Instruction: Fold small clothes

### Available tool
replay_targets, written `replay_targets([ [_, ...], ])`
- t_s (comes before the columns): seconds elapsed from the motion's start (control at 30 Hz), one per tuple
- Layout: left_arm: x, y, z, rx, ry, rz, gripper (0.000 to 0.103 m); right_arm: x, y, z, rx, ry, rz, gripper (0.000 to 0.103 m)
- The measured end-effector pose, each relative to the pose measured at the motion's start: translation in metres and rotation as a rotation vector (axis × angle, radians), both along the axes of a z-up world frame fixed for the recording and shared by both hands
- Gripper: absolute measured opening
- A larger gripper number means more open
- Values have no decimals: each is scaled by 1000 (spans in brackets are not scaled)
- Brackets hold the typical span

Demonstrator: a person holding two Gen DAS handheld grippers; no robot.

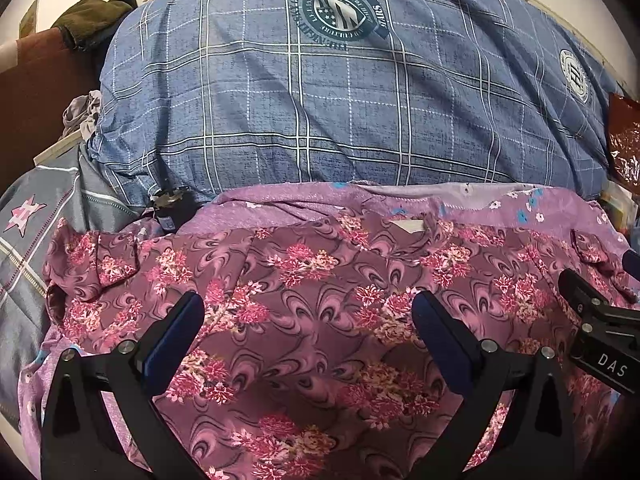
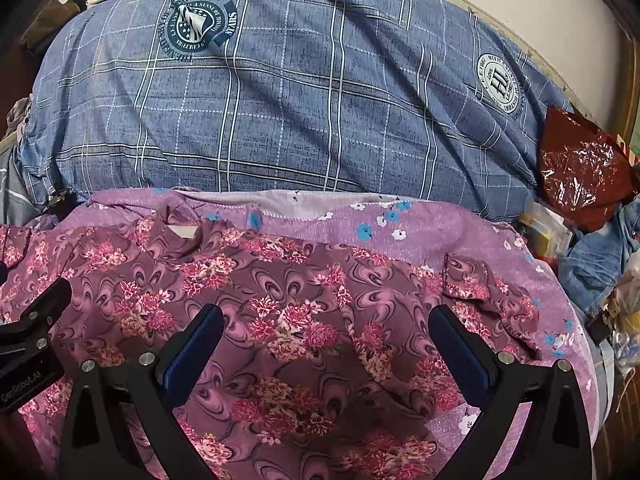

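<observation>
A small mauve garment with a pink flower print point(image 1: 312, 288) point(image 2: 288, 300) lies spread flat on a lilac flowered sheet point(image 1: 520, 208) point(image 2: 448, 228). Its neck with a white label points toward the far side, and a short sleeve sticks out at each end. My left gripper point(image 1: 308, 312) hovers open over the garment's middle, nothing between its fingers. My right gripper point(image 2: 326, 328) hovers open over the garment's right half, also holding nothing. Each gripper shows at the edge of the other's view.
A large blue plaid quilt point(image 1: 340, 100) point(image 2: 288, 92) is bunched behind the garment. A red plastic bag point(image 2: 580, 172) and denim cloth point(image 2: 596, 256) lie at the right. A grey star-print cover point(image 1: 36, 232) and dark green cloth point(image 1: 96, 16) are at the left.
</observation>
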State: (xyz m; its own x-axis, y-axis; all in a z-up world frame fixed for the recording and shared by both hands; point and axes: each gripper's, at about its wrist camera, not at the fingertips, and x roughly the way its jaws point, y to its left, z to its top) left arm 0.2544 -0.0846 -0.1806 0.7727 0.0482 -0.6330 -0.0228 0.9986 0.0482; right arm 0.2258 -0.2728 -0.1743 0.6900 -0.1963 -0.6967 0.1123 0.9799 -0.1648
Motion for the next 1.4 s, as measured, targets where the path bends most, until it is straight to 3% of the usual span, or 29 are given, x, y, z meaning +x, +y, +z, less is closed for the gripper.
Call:
replay_targets([
  [1.4,-1,0,-3,0,13,-15,103,6,4,-15,-20,28,8,102],
])
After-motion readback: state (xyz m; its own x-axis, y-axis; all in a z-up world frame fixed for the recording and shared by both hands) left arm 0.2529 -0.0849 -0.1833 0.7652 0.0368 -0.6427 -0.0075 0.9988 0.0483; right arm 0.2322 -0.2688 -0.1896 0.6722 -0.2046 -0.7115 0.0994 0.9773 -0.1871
